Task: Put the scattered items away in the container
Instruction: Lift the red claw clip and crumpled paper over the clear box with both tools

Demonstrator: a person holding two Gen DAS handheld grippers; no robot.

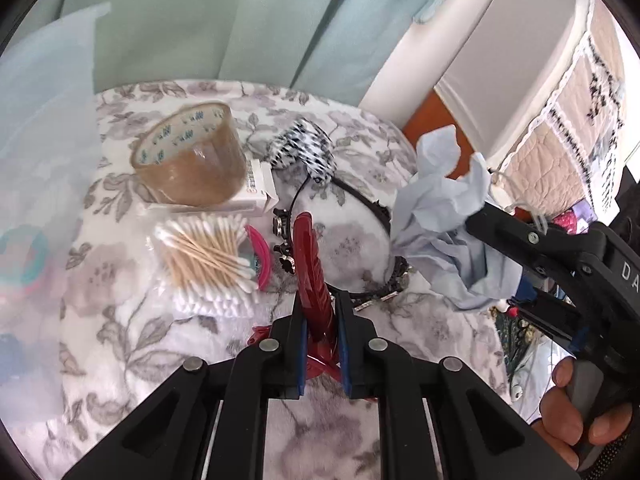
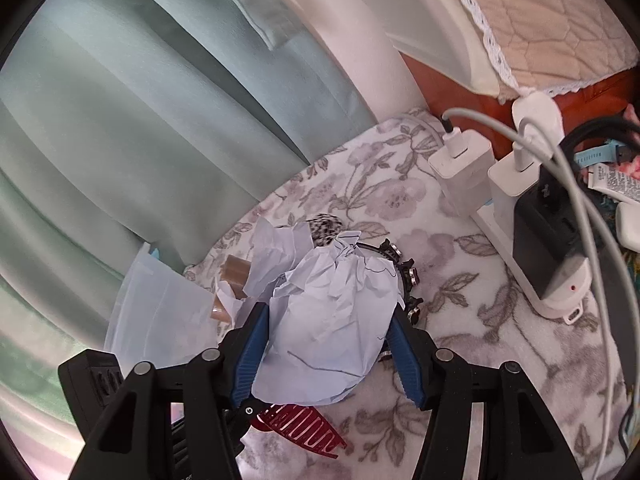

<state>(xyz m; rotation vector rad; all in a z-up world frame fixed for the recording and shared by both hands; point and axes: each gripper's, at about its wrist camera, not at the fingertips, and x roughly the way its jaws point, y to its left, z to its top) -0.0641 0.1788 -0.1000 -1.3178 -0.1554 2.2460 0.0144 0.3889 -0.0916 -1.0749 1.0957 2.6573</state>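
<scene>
My left gripper (image 1: 322,312) is shut on a dark red hair clip (image 1: 310,264), held above the floral cloth (image 1: 160,352); the clip also shows in the right wrist view (image 2: 300,426). My right gripper (image 2: 326,336) is shut on a crumpled pale blue paper (image 2: 332,316), also seen in the left wrist view (image 1: 436,208). On the cloth lie a brown tape roll (image 1: 188,156), cotton swabs (image 1: 208,256), a pink clip (image 1: 260,252), a black-and-white scrunchie (image 1: 304,148) and a black headband (image 1: 360,196). The translucent container (image 1: 40,128) stands at the left.
A white box (image 1: 256,188) lies under the tape roll. A power strip with white chargers (image 2: 472,168), a black adapter (image 2: 548,240) and cables lies at the right. Green curtains (image 2: 140,100) hang behind. A quilted bed edge (image 1: 568,120) is at the far right.
</scene>
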